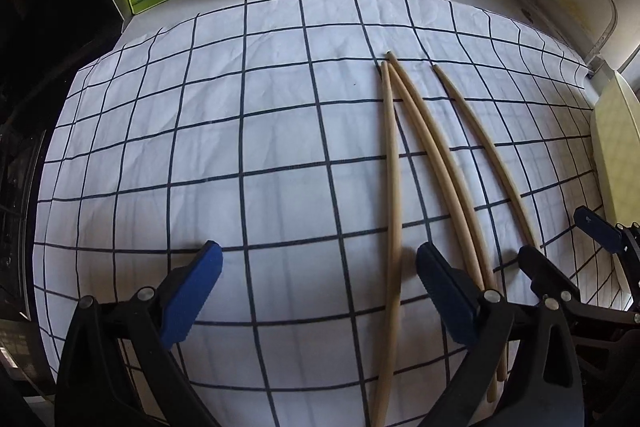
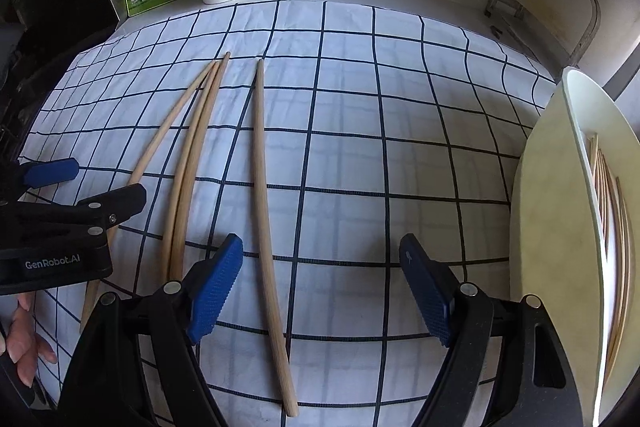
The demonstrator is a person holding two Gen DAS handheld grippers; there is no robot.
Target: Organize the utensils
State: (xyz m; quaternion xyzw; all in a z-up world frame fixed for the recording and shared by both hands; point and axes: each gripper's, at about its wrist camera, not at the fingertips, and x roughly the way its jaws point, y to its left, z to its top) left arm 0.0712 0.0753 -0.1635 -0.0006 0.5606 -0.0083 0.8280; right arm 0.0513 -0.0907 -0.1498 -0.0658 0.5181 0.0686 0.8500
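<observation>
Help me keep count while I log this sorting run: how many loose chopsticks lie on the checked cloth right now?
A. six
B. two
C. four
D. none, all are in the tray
C: four chopsticks lie on the checked cloth, three bunched at the left and one apart, while others already sit in the cream tray at the right edge.

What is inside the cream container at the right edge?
Inside the cream container, several thin chopsticks lie together. Its near wall covers their lower parts, so the exact count cannot be told.
</observation>
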